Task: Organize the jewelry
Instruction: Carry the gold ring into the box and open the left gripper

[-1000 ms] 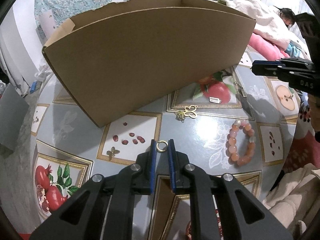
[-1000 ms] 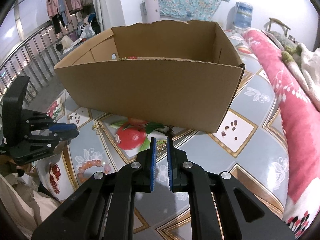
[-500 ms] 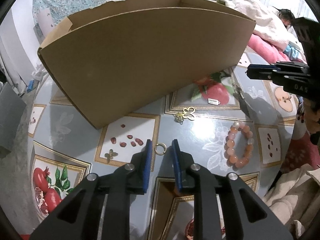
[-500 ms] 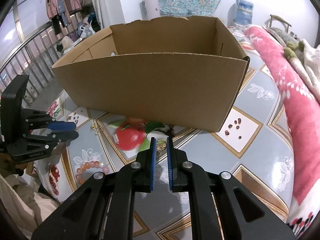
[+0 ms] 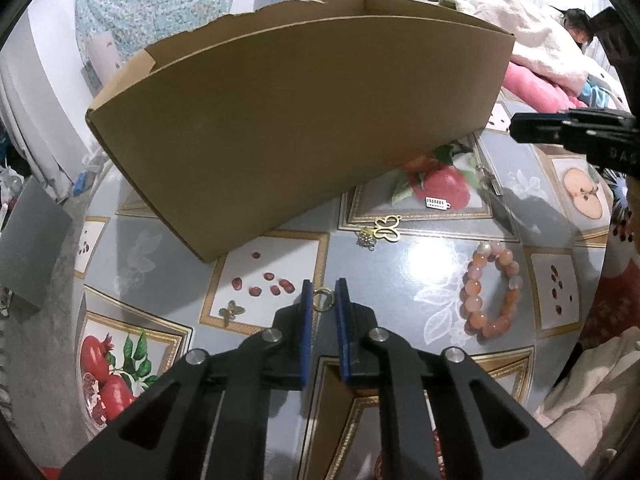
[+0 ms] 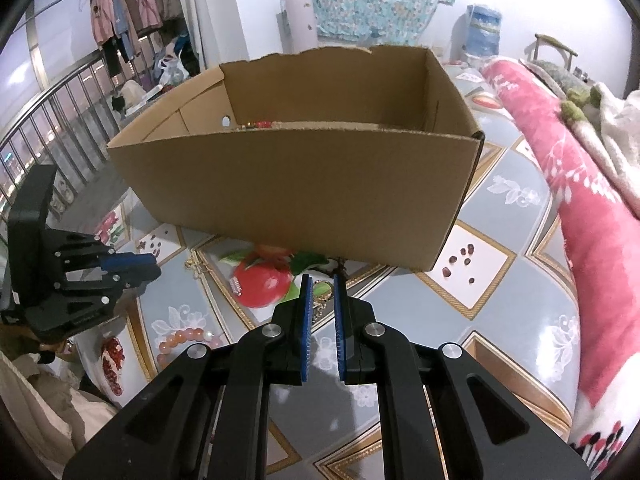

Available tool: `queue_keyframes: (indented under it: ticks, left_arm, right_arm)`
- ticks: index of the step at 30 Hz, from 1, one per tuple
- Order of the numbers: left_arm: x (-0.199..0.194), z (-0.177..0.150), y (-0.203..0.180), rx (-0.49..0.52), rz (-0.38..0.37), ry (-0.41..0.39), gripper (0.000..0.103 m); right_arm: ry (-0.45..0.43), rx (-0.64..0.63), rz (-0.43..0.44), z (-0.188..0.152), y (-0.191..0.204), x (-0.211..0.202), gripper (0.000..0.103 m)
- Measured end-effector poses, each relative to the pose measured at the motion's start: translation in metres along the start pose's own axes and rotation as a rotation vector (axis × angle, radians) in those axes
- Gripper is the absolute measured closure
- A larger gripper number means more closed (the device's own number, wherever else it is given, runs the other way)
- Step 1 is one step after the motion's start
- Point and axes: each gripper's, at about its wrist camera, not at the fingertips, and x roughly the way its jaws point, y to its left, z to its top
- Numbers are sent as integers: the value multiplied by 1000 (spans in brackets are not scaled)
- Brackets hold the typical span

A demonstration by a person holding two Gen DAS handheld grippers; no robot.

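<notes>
A small gold ring (image 5: pixel 323 299) sits between the tips of my left gripper (image 5: pixel 323 294), whose pads are closed on it just above the table. My right gripper (image 6: pixel 320 288) is shut on a gold chain (image 6: pixel 320 300) that hangs between its pads, just in front of the brown cardboard box (image 6: pixel 296 184). The box (image 5: pixel 296 128) stands at the table's middle; red and gold jewelry (image 6: pixel 260 124) shows inside at its far wall. On the table lie an orange bead bracelet (image 5: pixel 492 288), a gold butterfly pendant (image 5: pixel 387 227), a small cluster charm (image 5: pixel 366 237) and a white tag (image 5: pixel 437 202).
The round table (image 5: pixel 160 240) has a glossy fruit-pattern cloth. A pink and white blanket (image 6: pixel 580 184) lies along the right. The right gripper's body (image 5: pixel 580 136) reaches in at the upper right of the left wrist view. A railing and hanging clothes (image 6: pixel 120 24) stand far left.
My left gripper opened around the ring half a second ago and has closed on it again. The right gripper has risen a little, so the box interior shows.
</notes>
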Motion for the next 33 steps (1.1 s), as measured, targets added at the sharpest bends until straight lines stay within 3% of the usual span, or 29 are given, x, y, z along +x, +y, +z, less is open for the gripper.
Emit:
queue_keyframes:
  ticks: [8, 14, 19, 21, 26, 33]
  left_arm:
    - [-36, 2, -6, 3, 18, -81, 93]
    - [-103, 31, -5, 25, 56, -293, 93]
    - [-122, 65, 5, 27, 4, -413, 93]
    - [-111, 79, 8, 27, -20, -411, 93]
    - [-56, 118, 16, -34, -86, -284, 93]
    - [-5, 147, 28, -127, -181, -151, 92]
  right_arm:
    - [-57, -15, -5, 6, 6, -20, 95]
    - [-157, -45, 15, 29, 15, -47, 95]
    - [-241, -75, 51, 62, 13, -56, 95]
    - [-248, -89, 68, 74, 12, -49, 95]
    - [-133, -50, 154, 108, -1, 0, 95]
    - [-15, 4, 149, 131, -10, 43, 93]
